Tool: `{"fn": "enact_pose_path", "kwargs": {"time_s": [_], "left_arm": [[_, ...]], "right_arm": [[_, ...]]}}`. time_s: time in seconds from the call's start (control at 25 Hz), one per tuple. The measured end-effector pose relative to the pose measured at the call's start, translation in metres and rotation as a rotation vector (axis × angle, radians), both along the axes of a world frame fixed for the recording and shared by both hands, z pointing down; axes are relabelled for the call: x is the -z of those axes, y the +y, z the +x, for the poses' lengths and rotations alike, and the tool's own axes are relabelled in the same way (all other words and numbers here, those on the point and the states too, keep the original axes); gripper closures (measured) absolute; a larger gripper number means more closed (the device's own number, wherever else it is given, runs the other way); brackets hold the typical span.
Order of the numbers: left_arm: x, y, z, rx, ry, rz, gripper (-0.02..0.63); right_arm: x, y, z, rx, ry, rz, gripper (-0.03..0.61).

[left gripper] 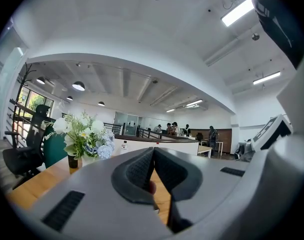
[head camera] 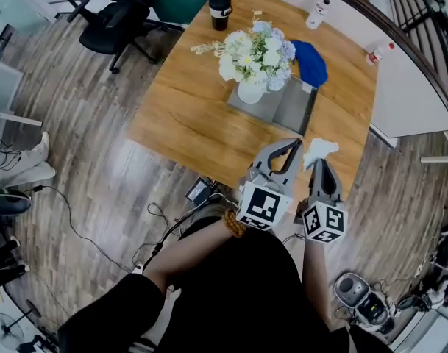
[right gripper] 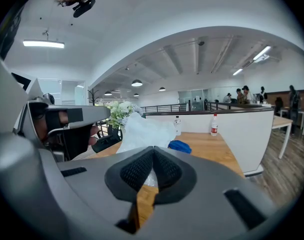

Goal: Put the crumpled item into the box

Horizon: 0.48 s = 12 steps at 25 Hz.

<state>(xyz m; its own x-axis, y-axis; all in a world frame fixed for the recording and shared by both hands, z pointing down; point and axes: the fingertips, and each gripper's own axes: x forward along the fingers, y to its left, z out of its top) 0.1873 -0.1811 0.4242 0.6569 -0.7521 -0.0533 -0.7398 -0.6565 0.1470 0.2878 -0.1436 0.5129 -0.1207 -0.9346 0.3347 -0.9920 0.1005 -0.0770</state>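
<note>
Wood-grain worktop on a grey plank floor in an open office. From the left: a black office chair well apart from the worktop; a black cup at the far edge; white and blue flowers in a white vase standing on the grey box; a blue cloth just beside it. At the near edge, the left gripper has its jaws together, with nothing between them. The right gripper is clamped on the white crumpled item, held above the worktop's near edge, apart from the box. A white partition borders the right side.
</note>
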Motion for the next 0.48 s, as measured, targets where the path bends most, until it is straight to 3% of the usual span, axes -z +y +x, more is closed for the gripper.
{"fn": "enact_pose_path", "kwargs": {"time_s": [0.48], "left_arm": [[0.000, -0.015, -0.023, 0.016, 0.007, 0.015, 0.591]], "right_arm": [[-0.033, -0.010, -0.027, 0.034, 0.013, -0.060, 0.571]]}}
